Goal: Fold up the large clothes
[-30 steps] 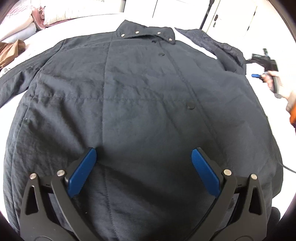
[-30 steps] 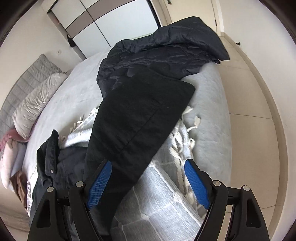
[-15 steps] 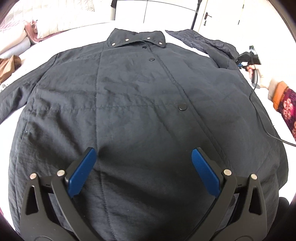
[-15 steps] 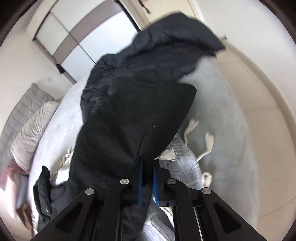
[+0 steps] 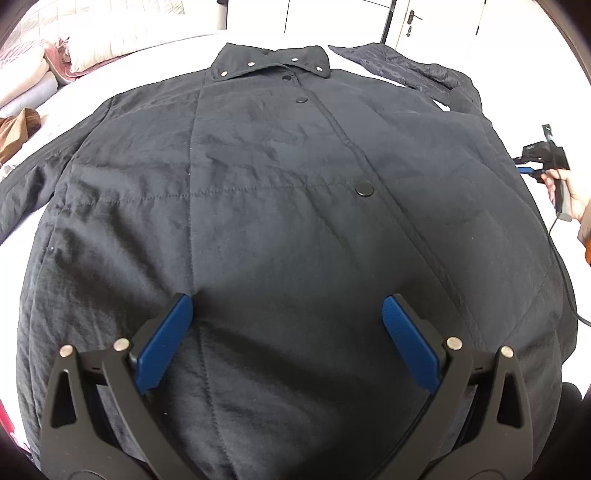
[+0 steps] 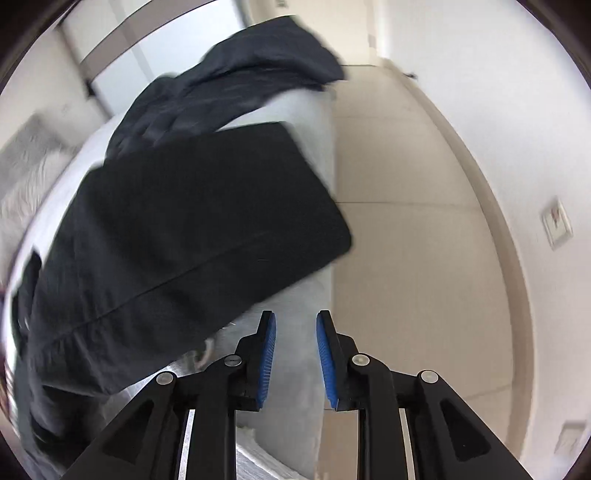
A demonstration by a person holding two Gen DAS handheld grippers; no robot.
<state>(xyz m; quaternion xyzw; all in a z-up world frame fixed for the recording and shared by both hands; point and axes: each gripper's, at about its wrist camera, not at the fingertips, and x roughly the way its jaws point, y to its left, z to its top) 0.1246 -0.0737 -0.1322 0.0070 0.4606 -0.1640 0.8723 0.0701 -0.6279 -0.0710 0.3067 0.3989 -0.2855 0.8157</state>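
Note:
A dark navy jacket [image 5: 280, 206] lies flat on the white bed, buttoned, with its collar [image 5: 269, 62] at the far side. My left gripper [image 5: 288, 317] hovers open over the jacket's lower front, nothing between its blue pads. In the right wrist view, the jacket's sleeve [image 6: 192, 236] lies spread on the bed to the left of my right gripper [image 6: 295, 332]. Its jaws stand a little apart and are opening, with nothing between them. In the left wrist view, a hand holds the right gripper [image 5: 526, 169] just off the jacket's right edge.
A second dark quilted garment [image 5: 406, 70] lies heaped at the bed's far right corner. Pillows [image 5: 110, 33] and a brown cloth [image 5: 14, 129] sit at the far left. Tiled floor [image 6: 406, 221] runs along the bed's right edge. A cable [image 5: 565, 280] trails from the right gripper.
The right gripper shut on the sleeve's edge, then swung right and let it go; the sleeve now lies to its left. The left gripper stayed open in place.

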